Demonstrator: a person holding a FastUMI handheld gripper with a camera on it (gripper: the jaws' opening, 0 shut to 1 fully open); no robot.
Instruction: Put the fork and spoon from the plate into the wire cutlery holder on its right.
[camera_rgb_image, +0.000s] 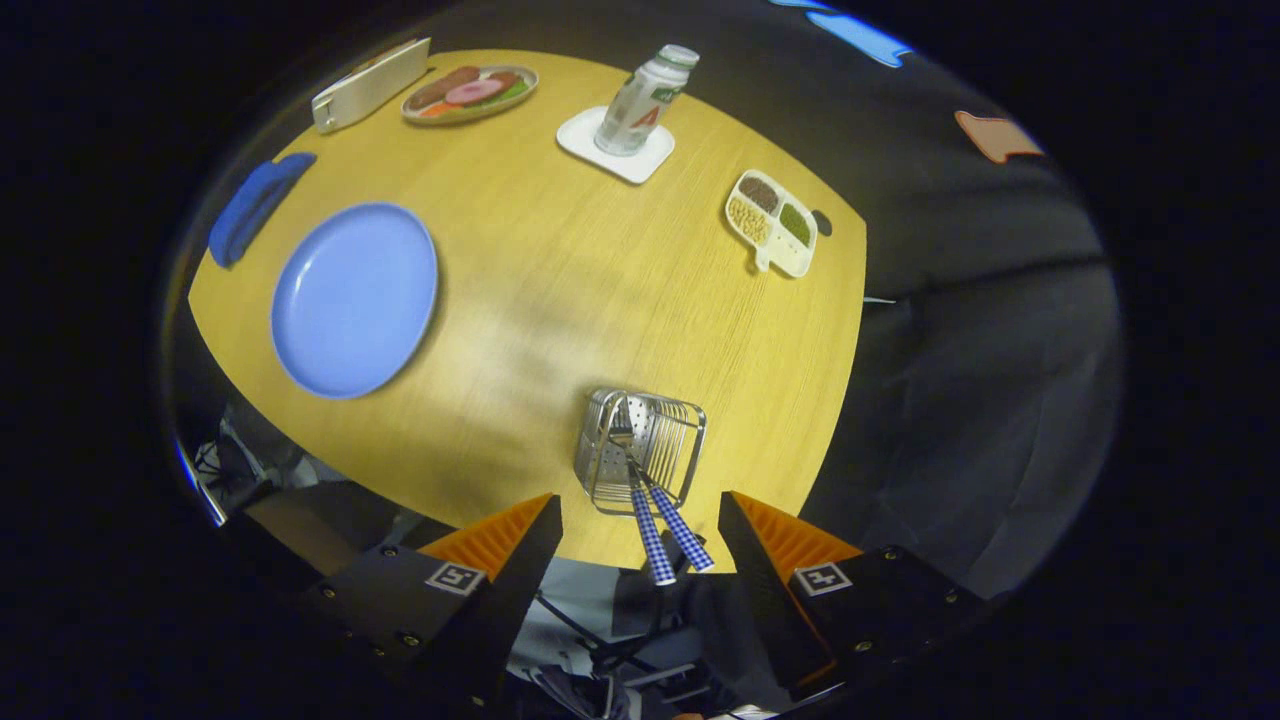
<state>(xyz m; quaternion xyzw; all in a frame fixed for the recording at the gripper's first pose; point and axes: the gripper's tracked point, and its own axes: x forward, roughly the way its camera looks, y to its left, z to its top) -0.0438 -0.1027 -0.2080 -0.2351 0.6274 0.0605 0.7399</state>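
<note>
**Fork and spoon both standing in the wire holder**

Taking the wire holder (640, 450) as the marker, and starting far to its left: a blue cloth (255, 205) lies at the table's edge, with a white box (370, 83) beyond it. Nearer the holder, but still well apart from it, sits the blue plate (355, 298), bare on top. Beyond the plate, at the far side of the wooden table (600, 290), there is an oval dish of food (470, 92).

Straight past the holder, far across the table, a bottle (645, 100) stands on a white coaster (615, 145). To the holder's far right rests a small divided tray (772, 222) with beans or grains in its sections.

The holder itself stands near the table's near edge. Inside it lean the fork (648, 525) and the spoon (682, 530), their blue checked handles sticking out towards the gripper (640, 525); which is which I cannot tell.

The gripper's fingers are spread wide, released, gripping nothing, with the two handles poking up into the gap between them.
</note>
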